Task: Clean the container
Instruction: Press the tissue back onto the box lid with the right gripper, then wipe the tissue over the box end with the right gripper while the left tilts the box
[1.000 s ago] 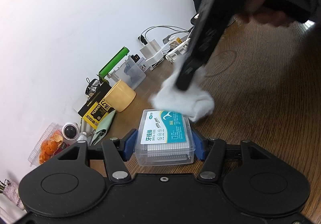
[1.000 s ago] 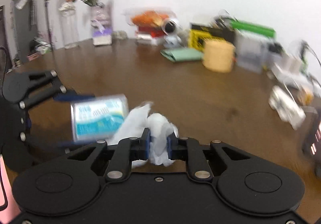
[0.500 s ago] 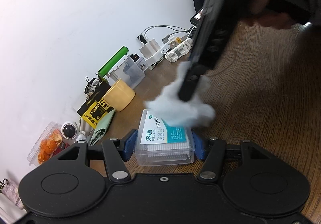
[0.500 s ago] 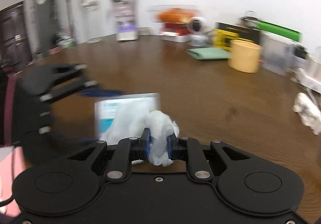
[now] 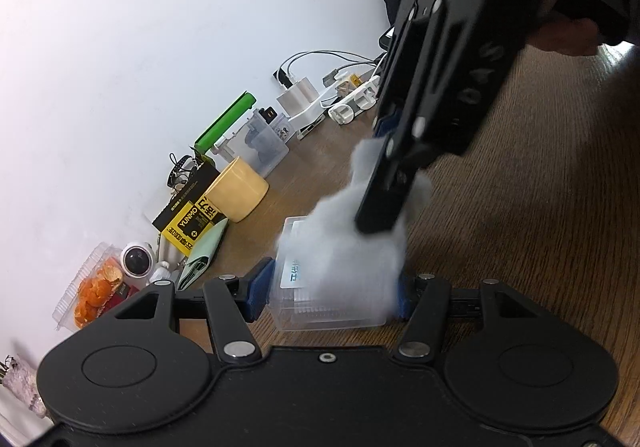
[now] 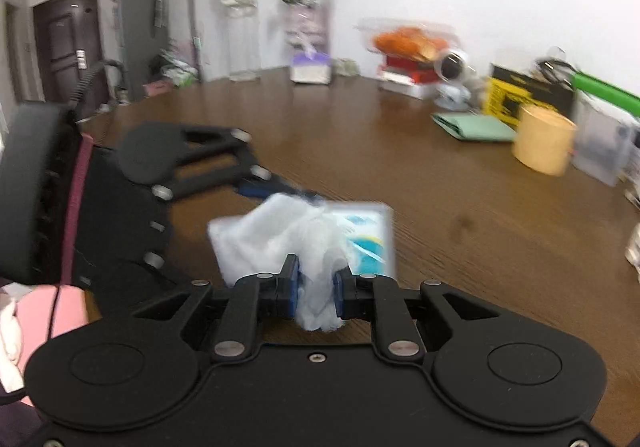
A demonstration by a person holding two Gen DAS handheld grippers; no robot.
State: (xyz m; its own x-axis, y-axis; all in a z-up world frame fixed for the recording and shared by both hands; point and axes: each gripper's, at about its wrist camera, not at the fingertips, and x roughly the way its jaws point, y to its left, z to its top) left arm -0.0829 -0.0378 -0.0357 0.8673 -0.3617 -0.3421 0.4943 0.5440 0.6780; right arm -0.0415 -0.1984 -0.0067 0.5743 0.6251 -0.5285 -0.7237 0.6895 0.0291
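Wooden table (image 5: 540, 247) is taking up most of what I'm seeing, with a white wall behind it and a bunch of clutter lined up along the far edge: a yellow cup (image 5: 240, 191), a black and yellow box (image 5: 192, 219), a little white camera (image 5: 136, 259) and a clamshell of orange stuff (image 5: 88, 299) way out at 9 o'clock in my left view.

So I'm holding the container (image 5: 296, 287), a small clear plastic box with a blue and white label, squeezed between the blue pads of my left gripper (image 5: 330, 293), low in the middle of that view and just above the table. My right gripper (image 6: 316, 291) is pinching a wad of white tissue (image 6: 316, 259) between its pads, and I'm dragging it over the lid. From the left camera the tissue (image 5: 352, 247) is covering most of the top, with only a strip of label peeking out at 9 o'clock. From the right camera it's sitting on the left half and the label is showing at 3 o'clock.

Progress-wise, I'm guessing I'm mid-wipe on the top. Everything's motion-blurred, so I can't tell if it's actually clean. The sides and bottom are probably left to do, since my pads are blocking the sides.
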